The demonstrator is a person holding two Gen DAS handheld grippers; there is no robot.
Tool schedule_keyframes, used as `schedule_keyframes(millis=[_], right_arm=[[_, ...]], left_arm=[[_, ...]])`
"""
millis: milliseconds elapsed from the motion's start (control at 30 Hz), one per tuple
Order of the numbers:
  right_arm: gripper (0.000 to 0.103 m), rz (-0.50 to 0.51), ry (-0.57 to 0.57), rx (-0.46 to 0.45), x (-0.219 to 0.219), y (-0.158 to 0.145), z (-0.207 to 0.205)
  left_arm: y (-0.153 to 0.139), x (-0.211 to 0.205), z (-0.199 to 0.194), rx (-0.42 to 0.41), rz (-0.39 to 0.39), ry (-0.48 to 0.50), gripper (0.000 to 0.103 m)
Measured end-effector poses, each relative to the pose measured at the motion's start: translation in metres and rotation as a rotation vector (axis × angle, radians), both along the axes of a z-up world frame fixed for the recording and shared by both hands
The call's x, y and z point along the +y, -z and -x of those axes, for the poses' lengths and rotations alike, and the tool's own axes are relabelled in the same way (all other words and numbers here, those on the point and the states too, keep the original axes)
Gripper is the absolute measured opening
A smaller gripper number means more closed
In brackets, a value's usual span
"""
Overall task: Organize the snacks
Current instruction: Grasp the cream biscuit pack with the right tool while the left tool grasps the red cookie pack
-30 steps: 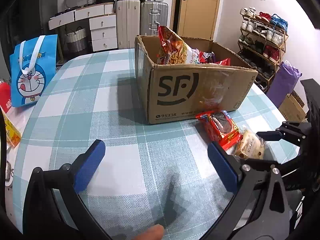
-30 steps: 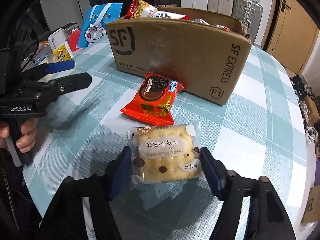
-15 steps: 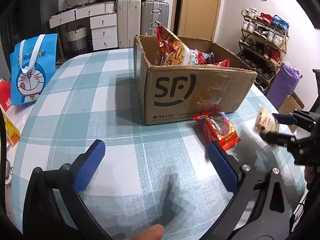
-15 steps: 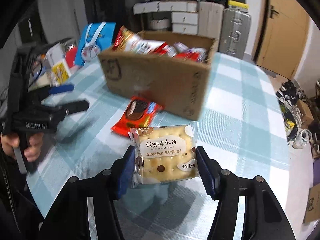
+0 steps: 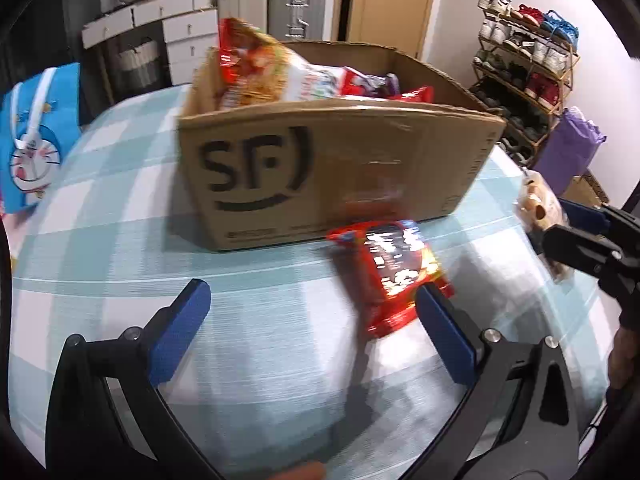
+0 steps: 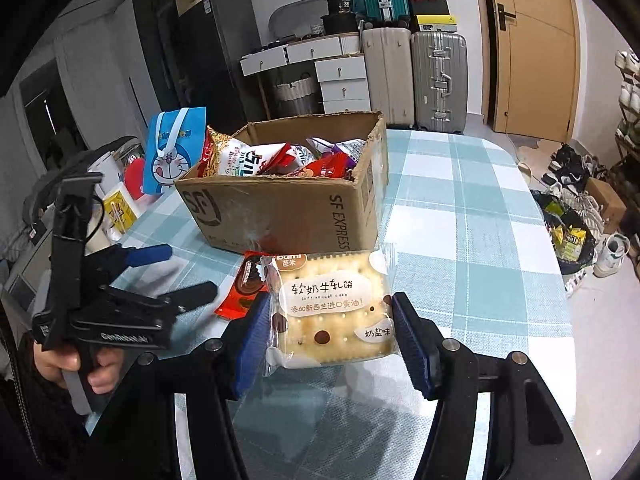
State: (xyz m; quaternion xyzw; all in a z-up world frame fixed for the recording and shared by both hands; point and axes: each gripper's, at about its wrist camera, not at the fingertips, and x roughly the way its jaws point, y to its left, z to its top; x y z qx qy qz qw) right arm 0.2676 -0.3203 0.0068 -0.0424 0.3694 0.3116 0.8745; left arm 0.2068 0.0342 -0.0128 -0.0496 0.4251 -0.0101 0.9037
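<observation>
Aloft, right gripper (image 6: 330, 330) clamps cracker pack (image 6: 334, 308) | left gripper (image 5: 310, 320) spread wide, empty | red snack (image 5: 394, 268) beside cardboard box (image 5: 332, 172)

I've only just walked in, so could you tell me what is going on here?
A person is sorting snacks into a cardboard box on the checked table. The right gripper holds a cracker packet above the table. The left gripper is open near a red cookie packet lying in front of the box.
</observation>
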Motion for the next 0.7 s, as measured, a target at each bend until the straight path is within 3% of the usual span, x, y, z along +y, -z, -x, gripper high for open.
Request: schedule_keyframes(millis=[267,400,567,700], right_arm=[[0.061,-0.027,0.008,0.002,-0.006,-0.003,0.0],[0.061,-0.021,0.013,0.007,-0.007,0.0,-0.001],[0.061,-0.026,0.017,0.002,-0.007,0.001,-0.003],[0.061,-0.028,0.022,0.002,-0.009,0.001,-0.003]], left_arm=[[0.005,-0.027,-0.021,0.05,0.057,0.069,0.09],[0.01,-0.038,-0.032,0.057,0.042,0.082,0.088],[0.016,-0.052,-0.039,0.052,0.036,0.117,0.057],[0.012,-0.057,-0.034,0.018,0.037,0.129,0.045]])
